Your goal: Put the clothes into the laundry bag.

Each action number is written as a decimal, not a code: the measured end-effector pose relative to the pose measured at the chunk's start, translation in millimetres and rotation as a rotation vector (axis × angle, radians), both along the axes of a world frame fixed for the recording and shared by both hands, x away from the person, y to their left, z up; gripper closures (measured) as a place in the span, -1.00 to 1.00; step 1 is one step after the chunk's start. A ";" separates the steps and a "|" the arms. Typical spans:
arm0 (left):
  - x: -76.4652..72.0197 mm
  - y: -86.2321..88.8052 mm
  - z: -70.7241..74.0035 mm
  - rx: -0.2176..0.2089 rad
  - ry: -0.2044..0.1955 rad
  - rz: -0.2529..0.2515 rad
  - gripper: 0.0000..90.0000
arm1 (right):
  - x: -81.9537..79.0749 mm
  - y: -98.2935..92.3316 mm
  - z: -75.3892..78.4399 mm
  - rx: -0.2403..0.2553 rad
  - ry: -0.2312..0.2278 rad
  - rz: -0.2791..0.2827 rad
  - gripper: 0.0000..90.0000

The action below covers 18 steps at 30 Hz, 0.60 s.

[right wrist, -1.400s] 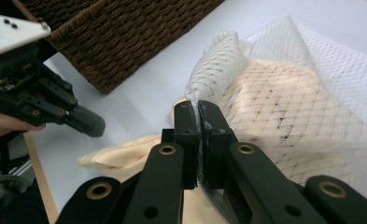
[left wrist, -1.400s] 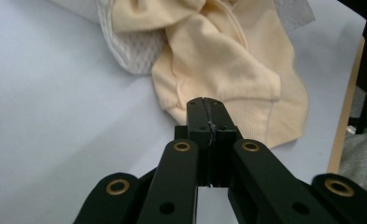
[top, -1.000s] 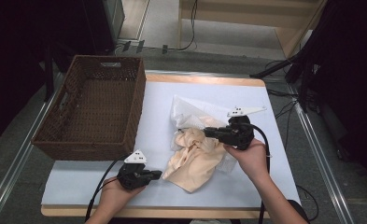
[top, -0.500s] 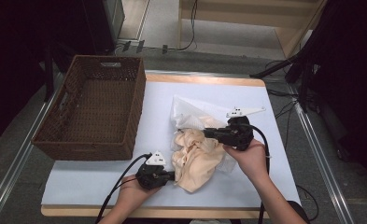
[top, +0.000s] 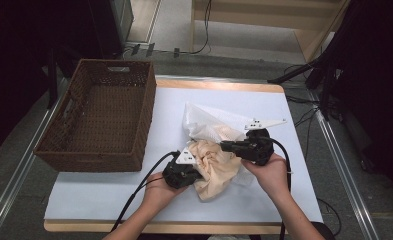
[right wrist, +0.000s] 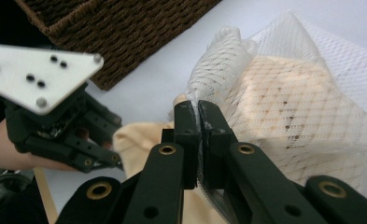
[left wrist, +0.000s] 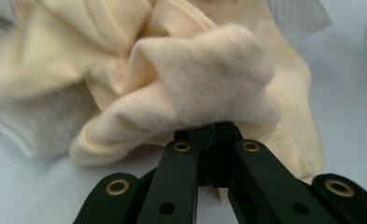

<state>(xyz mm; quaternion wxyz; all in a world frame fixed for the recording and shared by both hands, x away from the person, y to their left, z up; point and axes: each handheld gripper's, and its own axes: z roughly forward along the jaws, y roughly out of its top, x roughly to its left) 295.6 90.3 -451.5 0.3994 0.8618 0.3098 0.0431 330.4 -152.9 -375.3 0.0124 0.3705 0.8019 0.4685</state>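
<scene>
A white mesh bag lies mid-table with a cream cloth spilling out of its near side. My right gripper points left and is shut on the bag's rim; in the right gripper view the mesh bag runs down between the pressed jaws of the right gripper. My left gripper sits at the cloth's left edge, pointing right. In the left gripper view its jaws are together, and the left gripper has its tips pushed under a fold of the cream cloth. I cannot see any cloth pinched between them.
A dark wicker basket stands at the table's left, empty inside. A white sheet covers the wooden tabletop. Metal rails run along both sides of the table. Both cables trail toward the near edge.
My left gripper has moved right along the near side of the table, from clear of the cloth to touching its left edge. The right gripper has held still on the mesh.
</scene>
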 end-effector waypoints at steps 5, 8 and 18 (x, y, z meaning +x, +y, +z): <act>10.4 -8.8 11.4 -0.010 -0.020 0.003 1.00 | -1.8 2.0 -0.7 -0.007 -0.002 0.002 0.96; 17.7 -14.4 16.2 -0.003 -0.027 0.005 1.00 | -2.1 1.7 -0.5 -0.003 0.002 0.000 0.96; 32.5 -27.1 30.4 -0.002 -0.046 0.007 1.00 | -1.8 2.4 3.9 0.035 0.006 0.003 0.96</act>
